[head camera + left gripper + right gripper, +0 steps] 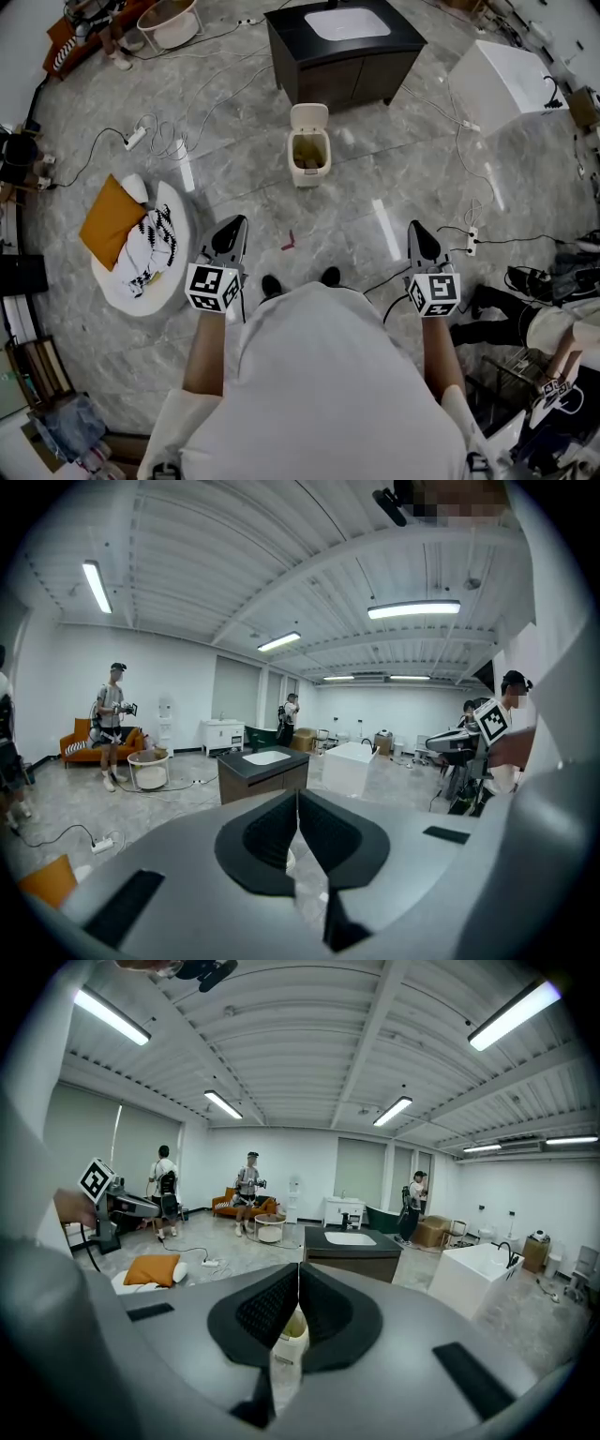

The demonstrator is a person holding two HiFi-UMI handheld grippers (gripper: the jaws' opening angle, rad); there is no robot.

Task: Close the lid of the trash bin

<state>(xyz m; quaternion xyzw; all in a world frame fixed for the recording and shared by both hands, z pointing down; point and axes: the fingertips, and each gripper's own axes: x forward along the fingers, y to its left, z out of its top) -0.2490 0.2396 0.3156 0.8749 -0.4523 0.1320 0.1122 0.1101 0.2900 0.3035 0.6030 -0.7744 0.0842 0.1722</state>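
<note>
I am holding both grippers out ahead of me, tipping slightly downward, and neither is touching anything. The left gripper (232, 234) is keeping its fingers pressed together with nothing between them, and the right gripper (419, 240) is likewise showing its tips meeting, empty. The trash bin (308, 157) is standing on the grey floor ahead, well apart from both grippers and roughly between them, its lid (309, 116) standing open at the back. Just behind it a dark cabinet (342, 61) is carrying a white sink (347, 22), and a white tub (506, 80) is sitting off to the right. A small pink scrap (289, 241) is lying on the floor between me and the bin. Cables are trailing on both sides: a power strip (137, 137) to the left and a second strip (472, 241) near the right gripper. An orange cushion (111, 221) is resting on a white round mat (112, 279) beside the left gripper.
</note>
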